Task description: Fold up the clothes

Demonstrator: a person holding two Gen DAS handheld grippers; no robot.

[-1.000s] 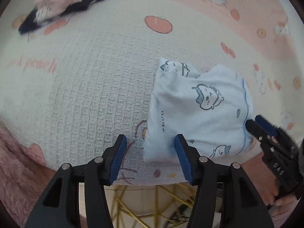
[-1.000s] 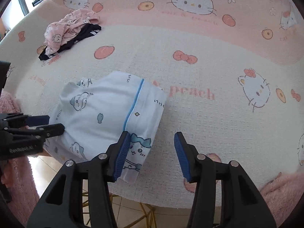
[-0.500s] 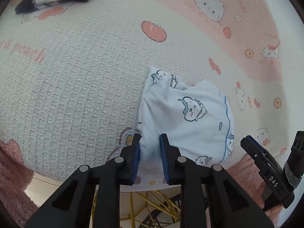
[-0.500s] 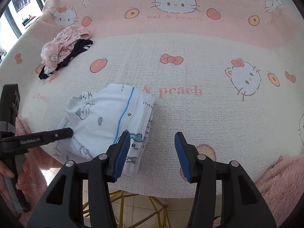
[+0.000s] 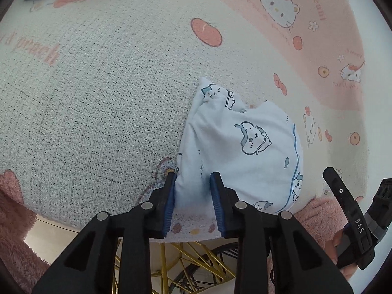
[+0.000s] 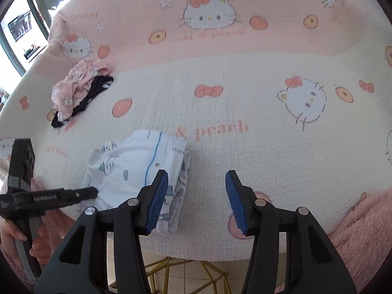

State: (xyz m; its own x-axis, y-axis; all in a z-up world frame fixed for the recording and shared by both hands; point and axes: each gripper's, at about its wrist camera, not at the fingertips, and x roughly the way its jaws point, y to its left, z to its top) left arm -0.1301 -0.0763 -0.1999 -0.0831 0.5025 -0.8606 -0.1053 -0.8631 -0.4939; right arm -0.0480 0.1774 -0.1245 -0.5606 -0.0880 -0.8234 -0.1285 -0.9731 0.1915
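Observation:
A light-blue folded garment (image 5: 245,147) with cartoon prints and a blue stripe lies near the front edge of the blanket-covered table. My left gripper (image 5: 193,178) has the garment's near left corner between its blue pads, which still touch the cloth while the jaws are opening. In the right wrist view the same garment (image 6: 132,166) shows with my left gripper (image 6: 94,192) at its left edge. My right gripper (image 6: 196,175) hovers open just right of the garment's folded edge, with only blanket between its fingers. One of its fingers (image 5: 343,196) shows at the right of the left wrist view.
A crumpled pink and black clothes pile (image 6: 78,90) lies at the back left of the cartoon-cat blanket (image 6: 269,122). Fluffy pink fabric (image 6: 355,220) hangs at the front edge. Gold wire table legs (image 5: 196,257) show below. A hand (image 6: 14,232) holds the left gripper's handle.
My left gripper came down onto the garment's near corner, closed tightly on it, then widened somewhat. The right gripper drew back and up from the garment's right edge and stayed open.

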